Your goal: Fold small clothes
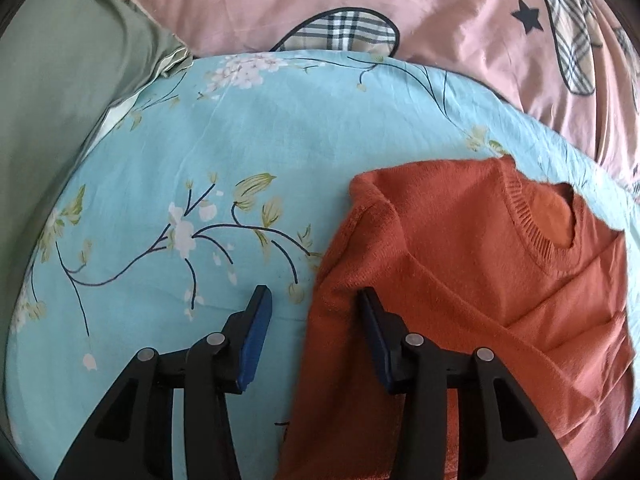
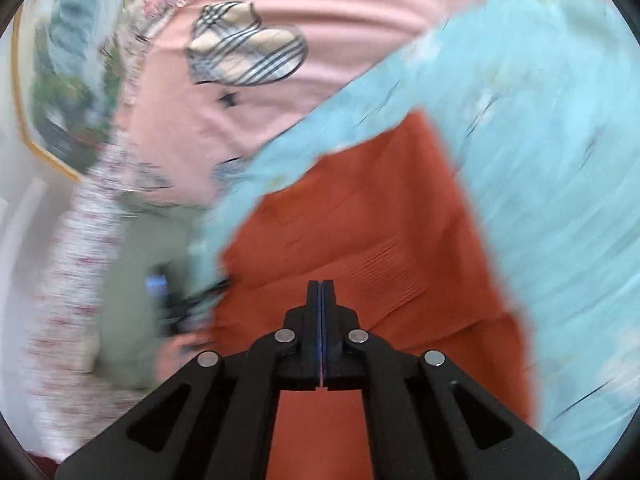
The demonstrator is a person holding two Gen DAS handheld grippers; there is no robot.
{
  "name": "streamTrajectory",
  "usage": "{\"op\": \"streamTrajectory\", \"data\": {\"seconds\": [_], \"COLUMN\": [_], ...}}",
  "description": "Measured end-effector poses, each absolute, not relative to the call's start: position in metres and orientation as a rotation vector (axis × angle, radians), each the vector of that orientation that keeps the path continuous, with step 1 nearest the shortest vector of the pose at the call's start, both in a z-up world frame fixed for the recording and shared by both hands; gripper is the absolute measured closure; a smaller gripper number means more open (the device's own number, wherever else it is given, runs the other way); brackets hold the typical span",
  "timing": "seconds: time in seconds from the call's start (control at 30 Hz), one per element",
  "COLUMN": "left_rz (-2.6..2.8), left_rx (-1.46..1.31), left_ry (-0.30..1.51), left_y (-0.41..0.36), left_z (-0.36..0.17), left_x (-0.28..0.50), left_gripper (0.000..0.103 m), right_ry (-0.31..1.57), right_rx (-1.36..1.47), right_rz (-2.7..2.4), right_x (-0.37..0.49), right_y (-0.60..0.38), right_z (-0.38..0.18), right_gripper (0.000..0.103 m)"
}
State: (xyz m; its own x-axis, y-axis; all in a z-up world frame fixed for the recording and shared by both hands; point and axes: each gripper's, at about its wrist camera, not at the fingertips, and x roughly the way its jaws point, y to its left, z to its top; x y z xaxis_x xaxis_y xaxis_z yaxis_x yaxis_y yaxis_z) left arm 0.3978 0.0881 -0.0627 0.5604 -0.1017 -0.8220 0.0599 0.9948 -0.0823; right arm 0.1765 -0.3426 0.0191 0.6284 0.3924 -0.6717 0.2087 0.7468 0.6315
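Note:
A rust-orange knit sweater [image 1: 472,280] lies on a light blue floral sheet [image 1: 224,152], neckline toward the upper right, one sleeve folded across its front. My left gripper [image 1: 314,300] is open, its jaws astride the sweater's left edge, with nothing held. In the blurred right wrist view the sweater [image 2: 380,220] fills the centre. My right gripper [image 2: 321,286] is shut above it, with no fabric seen between its jaws.
A pink quilt [image 1: 360,0] with plaid patches lies beyond the sheet. A green cloth [image 1: 60,80] lies at the left. In the right wrist view the pink quilt [image 2: 280,40], a floral fabric [image 2: 80,260] and a green cloth [image 2: 132,280] lie at the left.

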Motion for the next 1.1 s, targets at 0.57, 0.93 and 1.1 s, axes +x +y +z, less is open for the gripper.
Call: {"op": "streamTrajectory", "data": {"seconds": [0.57, 0.93, 1.1], "left_rz": [-0.082, -0.076, -0.077], "left_rx": [-0.037, -0.041, -0.048], "left_ry": [0.946, 0.947, 0.951], "left_y": [0.088, 0.088, 0.089], "left_z": [-0.065, -0.065, -0.065], "left_x": [0.397, 0.399, 0.401], "left_gripper": [0.054, 0.054, 0.054], "right_ry": [1.152, 1.112, 0.95], "right_rx": [0.131, 0.712, 1.081], "right_rz": [0.262, 0.345, 0.489], "right_x": [0.218, 0.209, 0.151], "right_y": [-0.311, -0.344, -0.342], "right_z": [-0.032, -0.043, -0.003], "right_gripper": [0.053, 0.096, 0.096]}}
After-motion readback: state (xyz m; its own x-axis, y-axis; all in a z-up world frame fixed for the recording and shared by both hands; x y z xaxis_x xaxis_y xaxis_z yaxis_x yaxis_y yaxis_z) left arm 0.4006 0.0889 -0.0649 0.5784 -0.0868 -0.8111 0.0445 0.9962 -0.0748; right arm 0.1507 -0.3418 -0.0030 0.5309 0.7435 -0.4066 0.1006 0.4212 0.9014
